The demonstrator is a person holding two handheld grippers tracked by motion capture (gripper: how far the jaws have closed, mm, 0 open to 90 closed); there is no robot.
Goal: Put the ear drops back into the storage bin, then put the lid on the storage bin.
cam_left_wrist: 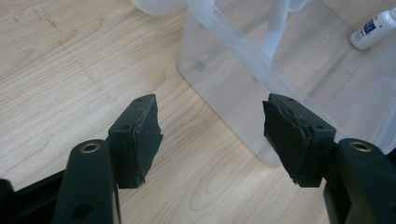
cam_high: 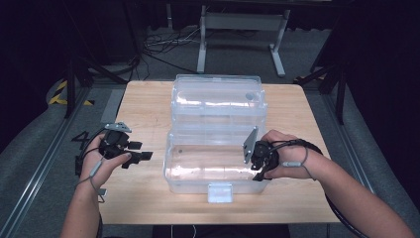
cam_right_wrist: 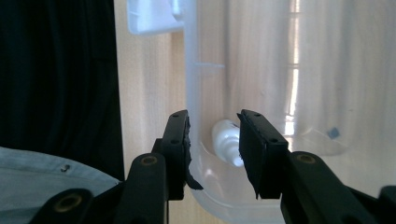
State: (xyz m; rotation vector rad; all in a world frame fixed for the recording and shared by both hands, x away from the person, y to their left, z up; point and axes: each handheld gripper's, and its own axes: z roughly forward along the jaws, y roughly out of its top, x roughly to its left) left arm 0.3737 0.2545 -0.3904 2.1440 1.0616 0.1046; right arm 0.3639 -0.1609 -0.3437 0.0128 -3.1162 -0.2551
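Right now the small white bottle (cam_right_wrist: pixel 226 141) lies inside the clear box (cam_high: pixel 188 182), at its right end, just past the right gripper (cam_right_wrist: pixel 214 148).

R jaws stand partly open & straddle the box's right wall: one pad outside, one inside, w/ the bottle just beyond the inner pad, touching or nearly so. Bottle lies on its side, long axis slanting across the gap. R hand is much nearer. Left gripper (cam_left_wrist: pixel 212 137) hangs wide open, empty, over the table (cam_left_wrist: pixel 56 84) just left of the box.
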